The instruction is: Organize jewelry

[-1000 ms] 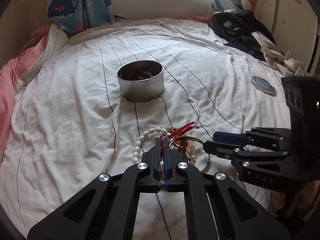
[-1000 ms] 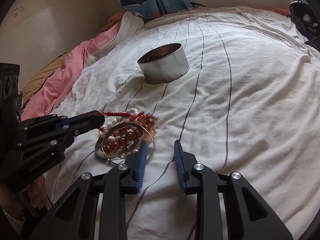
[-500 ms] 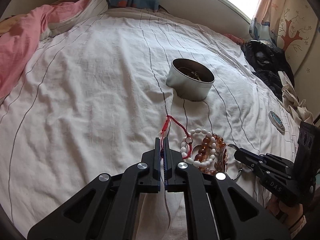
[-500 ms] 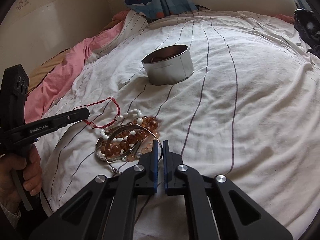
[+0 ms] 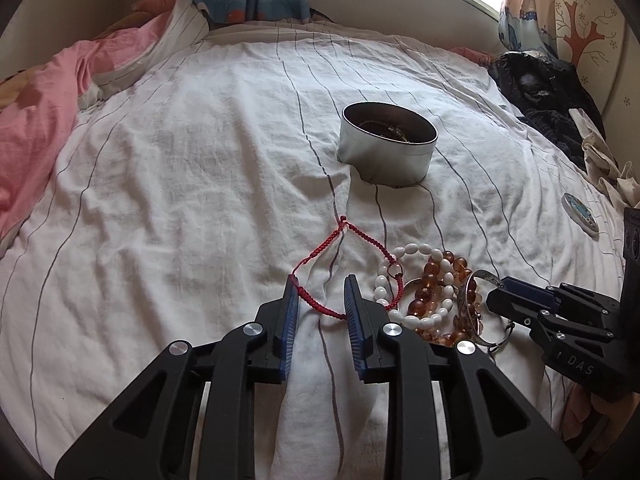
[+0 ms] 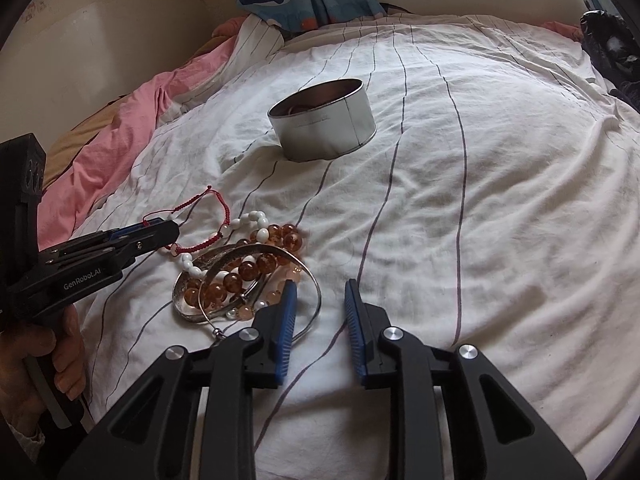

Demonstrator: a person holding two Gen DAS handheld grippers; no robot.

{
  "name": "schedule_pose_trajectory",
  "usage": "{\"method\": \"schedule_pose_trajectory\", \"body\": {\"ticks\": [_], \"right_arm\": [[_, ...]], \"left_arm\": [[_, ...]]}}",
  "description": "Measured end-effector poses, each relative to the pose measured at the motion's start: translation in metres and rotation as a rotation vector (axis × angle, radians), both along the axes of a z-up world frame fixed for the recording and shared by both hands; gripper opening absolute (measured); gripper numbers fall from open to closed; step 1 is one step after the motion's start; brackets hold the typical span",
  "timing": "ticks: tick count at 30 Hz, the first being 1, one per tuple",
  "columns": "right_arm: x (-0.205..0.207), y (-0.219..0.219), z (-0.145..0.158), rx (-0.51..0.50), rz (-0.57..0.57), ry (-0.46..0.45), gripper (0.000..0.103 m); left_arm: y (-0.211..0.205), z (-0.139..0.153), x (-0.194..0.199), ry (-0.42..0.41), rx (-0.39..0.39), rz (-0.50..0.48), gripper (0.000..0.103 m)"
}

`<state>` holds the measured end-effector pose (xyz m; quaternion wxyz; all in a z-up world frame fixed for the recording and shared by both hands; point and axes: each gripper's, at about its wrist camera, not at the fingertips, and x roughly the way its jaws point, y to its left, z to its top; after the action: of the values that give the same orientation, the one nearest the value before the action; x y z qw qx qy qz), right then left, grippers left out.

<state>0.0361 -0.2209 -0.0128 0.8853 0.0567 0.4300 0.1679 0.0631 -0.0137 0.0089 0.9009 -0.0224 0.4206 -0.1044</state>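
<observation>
Left gripper point(image 5: 320, 300), jaws just parted and holding nothing, straddles the near loop of the red cord bracelet point(image 5: 336, 268) lying slack mid-bed, short of the tin point(image 5: 386, 152); right gripper point(image 6: 320, 308) open, empty, beside the bead pile point(image 6: 240, 272).

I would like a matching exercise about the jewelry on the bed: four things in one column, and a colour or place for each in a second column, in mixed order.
Things:
1. braided cord bracelet
2. oval bead bracelet
3. round tin
4. round glassy bead bracelet

Descriptions:
A. white
B. farther up the sheet, apart from the pile
C. red, partly between the fingers of the left gripper
D. amber brown

Right pairs: 1-C, 2-A, 3-B, 4-D
</observation>
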Motion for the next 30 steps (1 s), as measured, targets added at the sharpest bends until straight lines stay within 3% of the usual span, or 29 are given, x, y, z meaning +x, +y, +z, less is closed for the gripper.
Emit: {"method": "schedule_pose_trajectory", "body": {"ticks": [6, 10, 14, 19, 21, 23, 25, 27, 28, 29, 30], "right_arm": [[0.0, 0.001, 0.0, -0.003, 0.001, -0.002, 0.025], [-0.001, 0.001, 0.0, -0.004, 0.0, -0.012, 0.008], [-0.003, -0.002, 0.004, 0.004, -0.017, -0.039, 0.006], [-0.002, -0.008, 0.006, 0.013, -0.052, -0.044, 0.006], [0.0, -0.009, 0.002, 0.012, -0.058, -0.024, 0.011], [0.0, -0.009, 0.002, 0.009, -0.059, -0.021, 0.023], [0.001, -0.007, 0.0, -0.005, -0.053, -0.012, 0.024], [0.0, -0.005, -0.002, -0.018, -0.045, -0.006, 0.02], [0.0, -0.004, -0.001, -0.02, -0.039, -0.009, 0.009], [-0.001, -0.003, -0.001, -0.022, -0.036, -0.016, 0.007], [-0.002, -0.003, 0.001, -0.022, -0.037, -0.024, 0.007]], "left_arm": [[-0.002, -0.002, 0.001, -0.015, 0.026, 0.008, 0.03], [-0.001, -0.004, 0.002, -0.016, 0.035, 0.018, 0.035], [-0.003, -0.005, 0.002, -0.022, 0.048, 0.022, 0.038], [-0.004, -0.006, 0.002, -0.028, 0.063, 0.027, 0.043], [-0.004, -0.007, 0.002, -0.028, 0.066, 0.03, 0.044], [-0.005, -0.008, 0.003, -0.029, 0.071, 0.032, 0.046], [-0.005, -0.008, 0.003, -0.03, 0.077, 0.033, 0.047], [-0.006, -0.009, 0.004, -0.029, 0.079, 0.033, 0.047], [-0.006, -0.009, 0.003, -0.031, 0.08, 0.031, 0.047], [-0.006, -0.009, 0.003, -0.033, 0.081, 0.03, 0.045], [-0.007, -0.009, 0.003, -0.032, 0.084, 0.025, 0.031]]}}
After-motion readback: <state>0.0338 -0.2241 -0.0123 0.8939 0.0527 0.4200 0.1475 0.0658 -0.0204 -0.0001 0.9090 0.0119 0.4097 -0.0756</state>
